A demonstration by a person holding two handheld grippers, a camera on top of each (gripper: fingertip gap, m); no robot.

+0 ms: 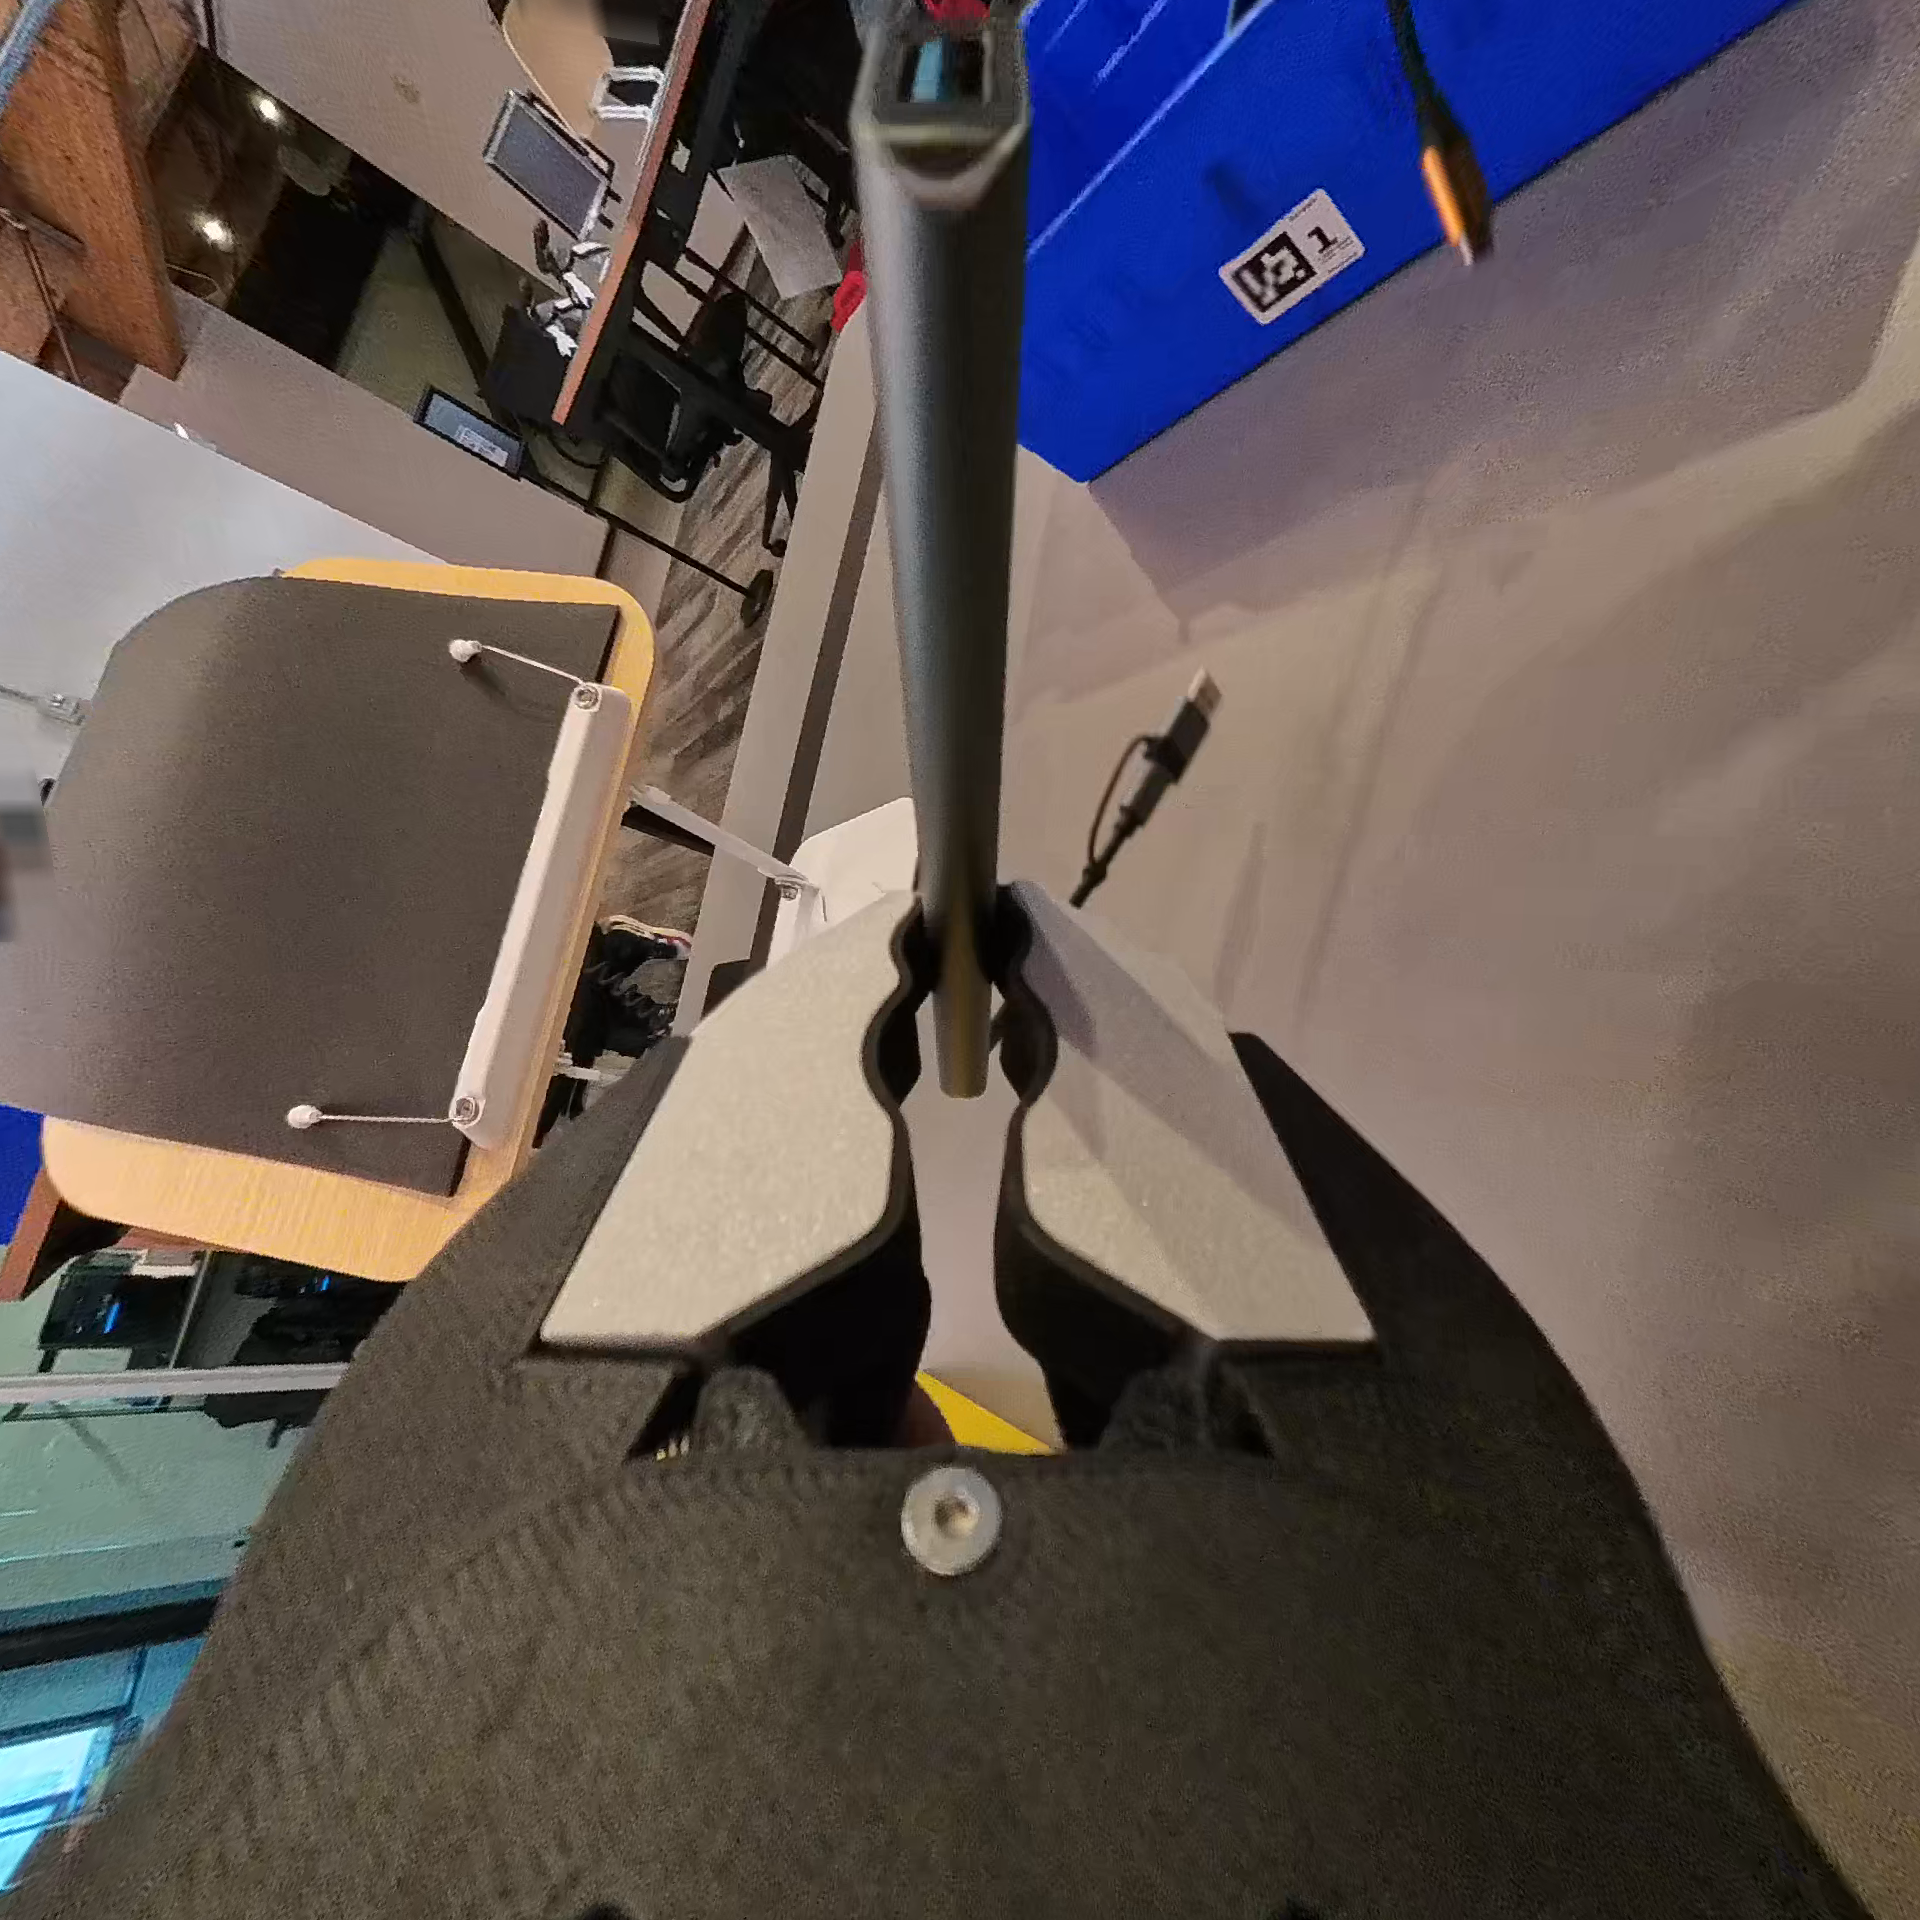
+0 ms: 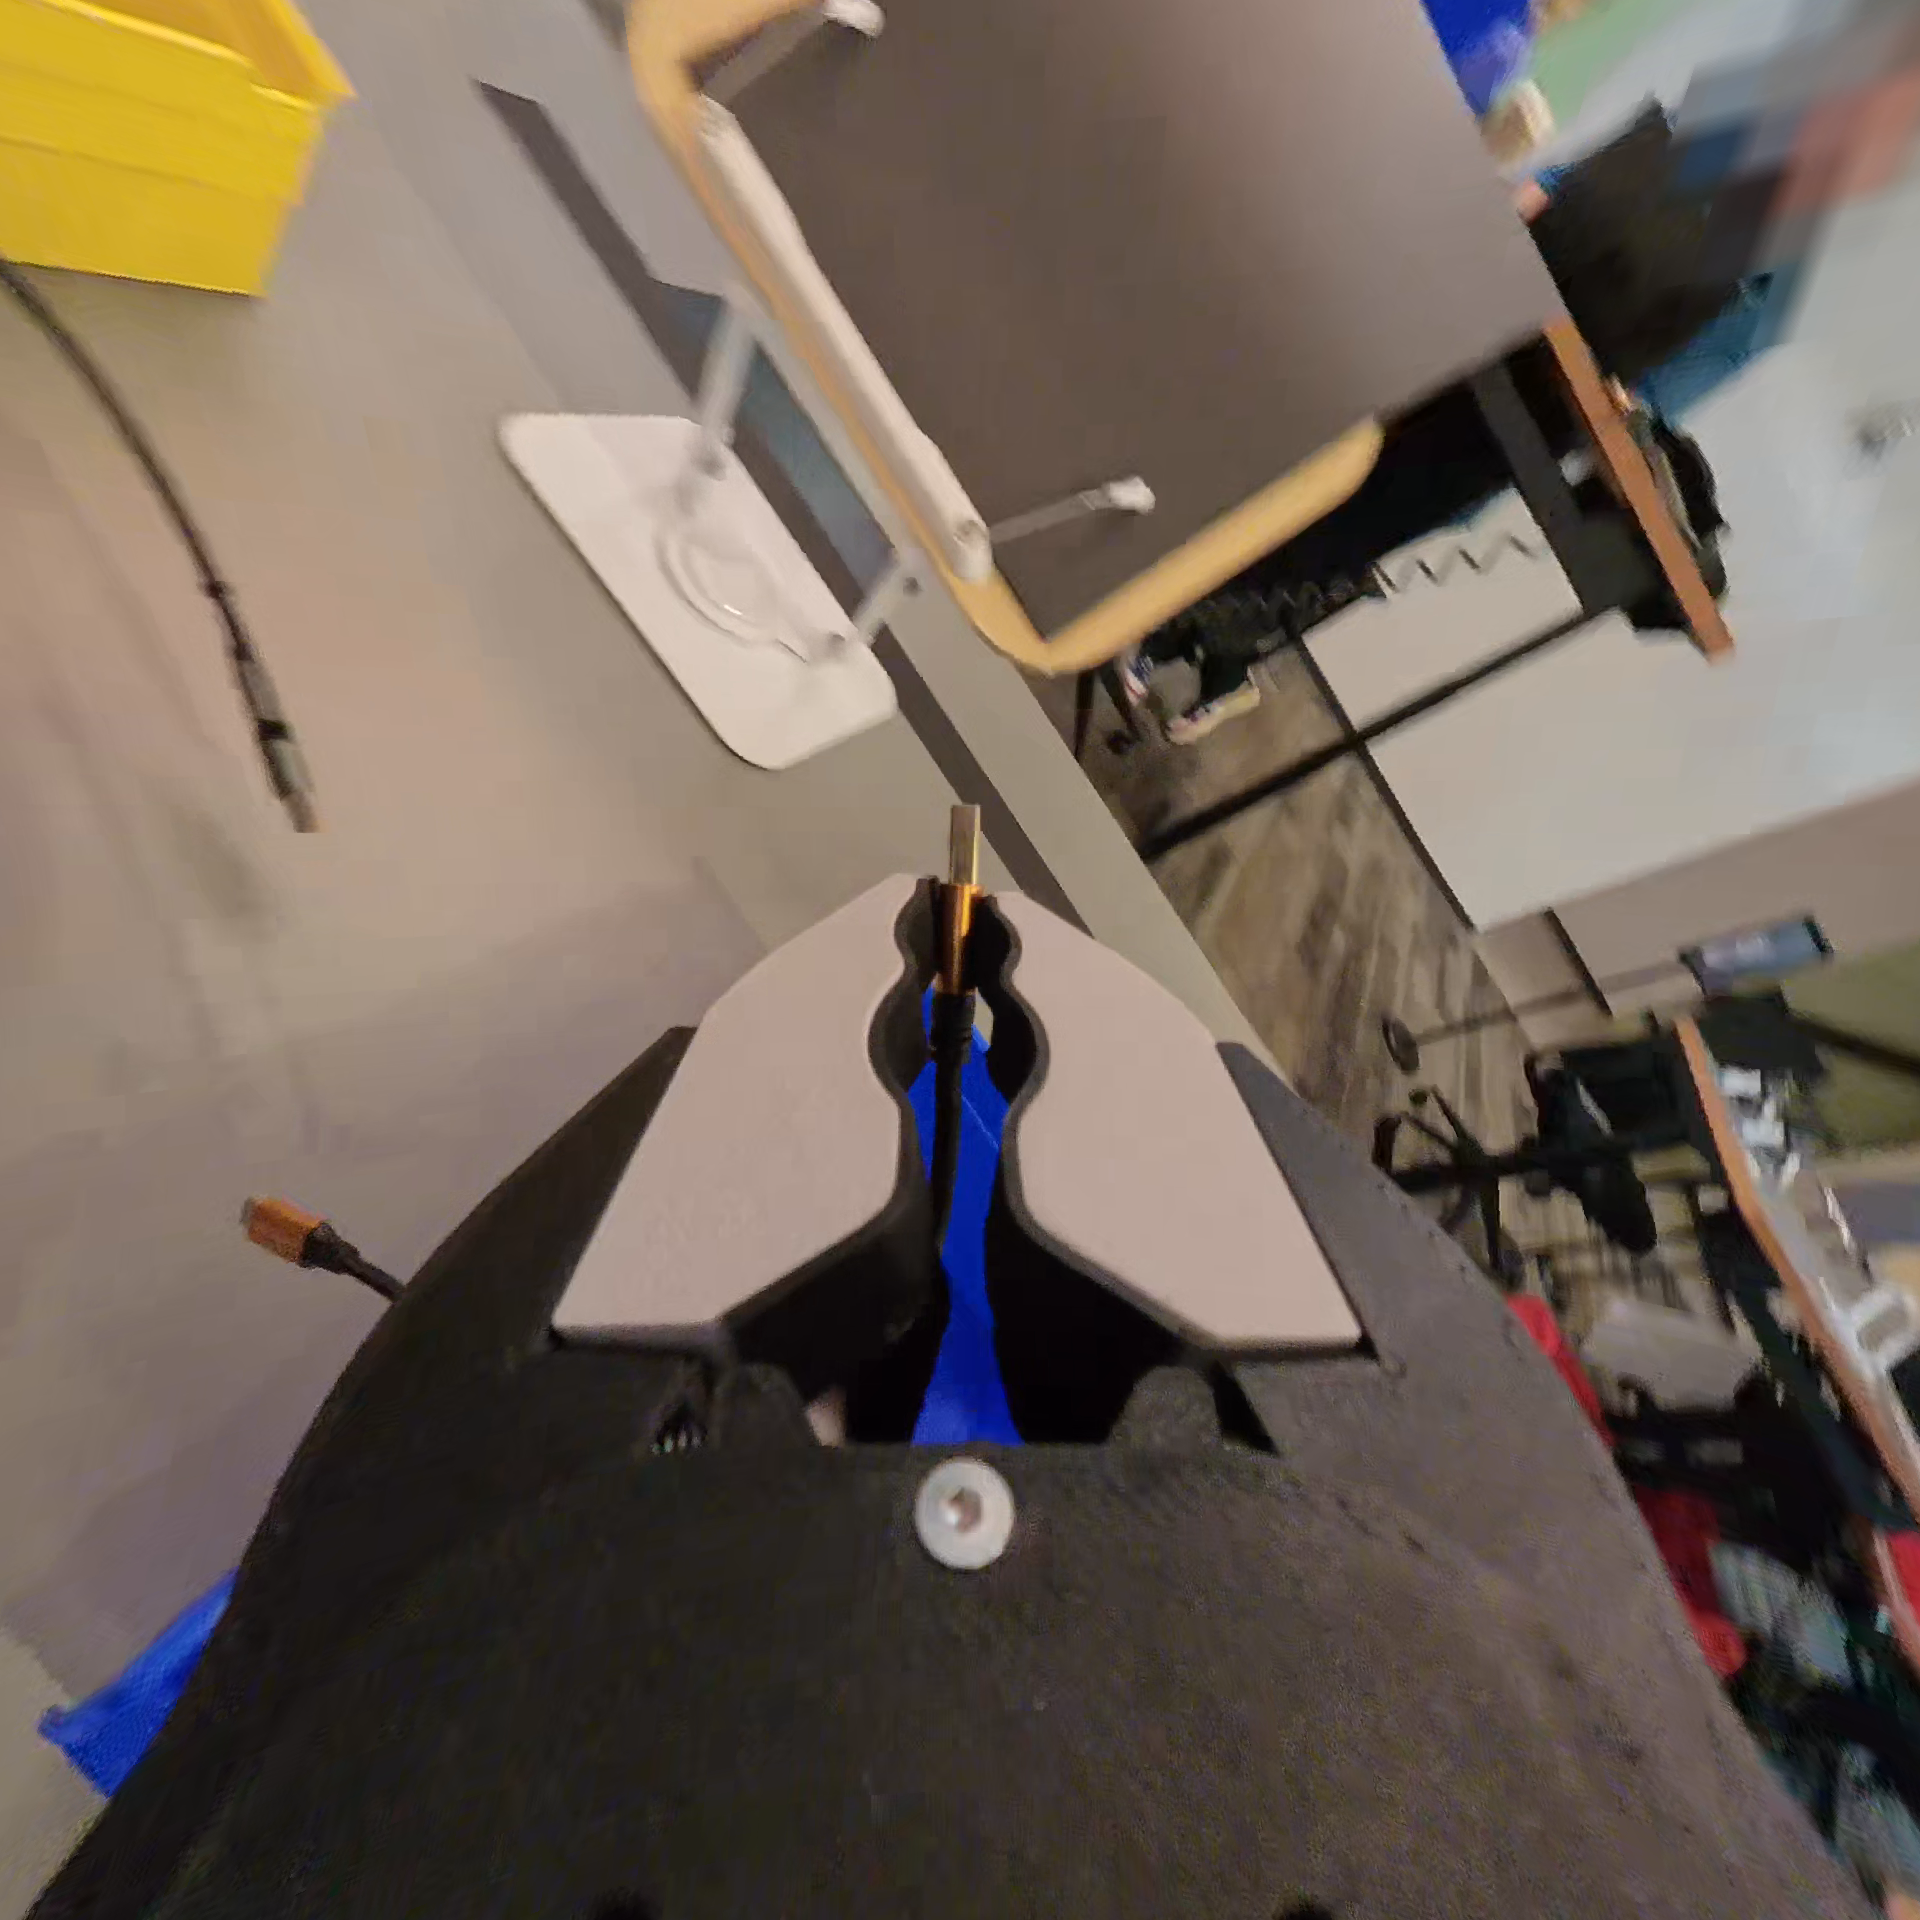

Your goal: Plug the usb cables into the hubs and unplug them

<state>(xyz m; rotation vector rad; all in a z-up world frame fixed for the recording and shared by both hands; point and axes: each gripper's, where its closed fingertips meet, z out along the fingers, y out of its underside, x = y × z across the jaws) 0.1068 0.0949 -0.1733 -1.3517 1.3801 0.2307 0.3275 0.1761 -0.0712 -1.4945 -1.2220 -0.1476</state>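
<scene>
My left gripper is shut on a long dark grey USB hub, held edge-on and pointing away, with its open end port at the top. An orange USB plug on a black cable hangs at the upper right, beside the hub's far end and apart from it. A black USB cable with a silver plug lies on the grey table. My right gripper is shut on an orange-sleeved USB plug; its silver tip sticks out past the fingertips and its black cable runs back between the fingers.
A blue bin with a tag stands at the back of the grey table. A yellow bin, a white stand base, a tilted dark board with a wood rim, a loose black cable and another orange plug also show. The grippers' ends are close to 25 cm from one another.
</scene>
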